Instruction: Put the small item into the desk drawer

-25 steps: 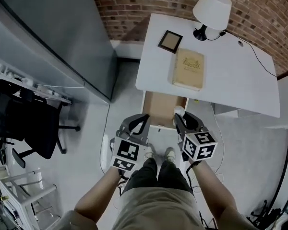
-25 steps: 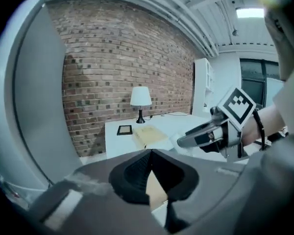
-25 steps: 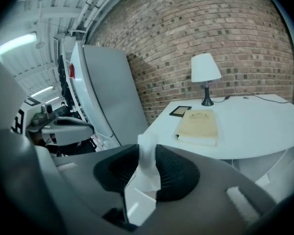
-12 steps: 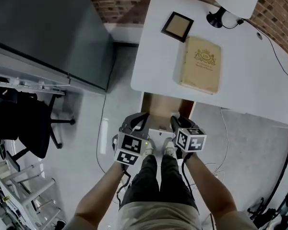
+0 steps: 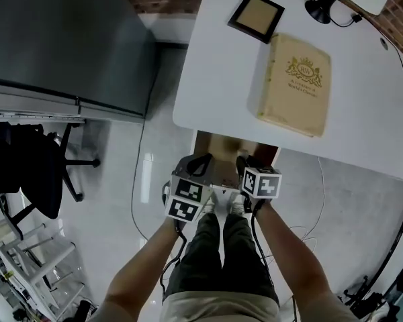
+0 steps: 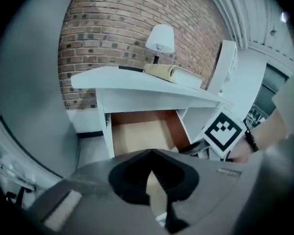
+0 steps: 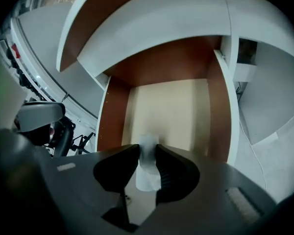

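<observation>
The small white item (image 7: 148,166) sits pinched between the jaws of my right gripper (image 7: 148,148), which is shut on it. It hangs just above the near end of the open desk drawer (image 7: 171,109), whose pale floor looks bare. In the head view the right gripper (image 5: 245,161) reaches over the drawer's (image 5: 221,147) front edge and hides the item. My left gripper (image 5: 200,162) is beside it at the drawer's left front corner. Seen in its own view, the left gripper (image 6: 151,153) is shut on nothing, facing the drawer (image 6: 142,135).
On the white desk (image 5: 208,86) lie a tan book (image 5: 295,86), a dark picture frame (image 5: 256,17) and a lamp base (image 5: 320,9). A grey cabinet (image 5: 67,39) stands to the left, with a black office chair (image 5: 27,173) on the floor. My feet are under the drawer front.
Both grippers have drawn closer to the drawer front. The right gripper's tip with the white item has come over the drawer and the item is now hidden in the head view.
</observation>
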`<state>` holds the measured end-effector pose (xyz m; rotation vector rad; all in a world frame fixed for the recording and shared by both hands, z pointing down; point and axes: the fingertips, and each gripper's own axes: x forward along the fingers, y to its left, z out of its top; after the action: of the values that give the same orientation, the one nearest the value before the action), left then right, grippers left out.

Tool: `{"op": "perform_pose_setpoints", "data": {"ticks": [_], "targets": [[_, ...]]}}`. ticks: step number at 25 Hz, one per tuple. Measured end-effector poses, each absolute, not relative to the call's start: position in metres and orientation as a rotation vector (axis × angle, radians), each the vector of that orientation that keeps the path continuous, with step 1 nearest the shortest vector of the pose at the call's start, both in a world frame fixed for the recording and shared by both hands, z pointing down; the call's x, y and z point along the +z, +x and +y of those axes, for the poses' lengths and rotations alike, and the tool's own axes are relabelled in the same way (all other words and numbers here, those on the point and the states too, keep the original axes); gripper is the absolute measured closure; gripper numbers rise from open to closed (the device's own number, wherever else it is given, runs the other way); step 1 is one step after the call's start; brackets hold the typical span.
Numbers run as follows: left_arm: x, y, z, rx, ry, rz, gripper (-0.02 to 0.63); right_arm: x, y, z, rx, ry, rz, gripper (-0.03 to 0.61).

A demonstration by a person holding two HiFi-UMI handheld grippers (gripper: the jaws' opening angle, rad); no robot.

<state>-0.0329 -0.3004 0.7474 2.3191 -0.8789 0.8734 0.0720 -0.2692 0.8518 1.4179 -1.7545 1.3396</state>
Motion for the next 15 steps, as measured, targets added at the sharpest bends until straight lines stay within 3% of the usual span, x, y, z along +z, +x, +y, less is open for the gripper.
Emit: {"op": "perform_pose_setpoints", "data": {"ticks": [15], "targets": [[0.791, -0.026, -0.300, 0.843, 2.226, -0.871, 0.611, 0.906, 0.079, -0.277, 1.347, 1.276, -1.720, 0.438]]}}
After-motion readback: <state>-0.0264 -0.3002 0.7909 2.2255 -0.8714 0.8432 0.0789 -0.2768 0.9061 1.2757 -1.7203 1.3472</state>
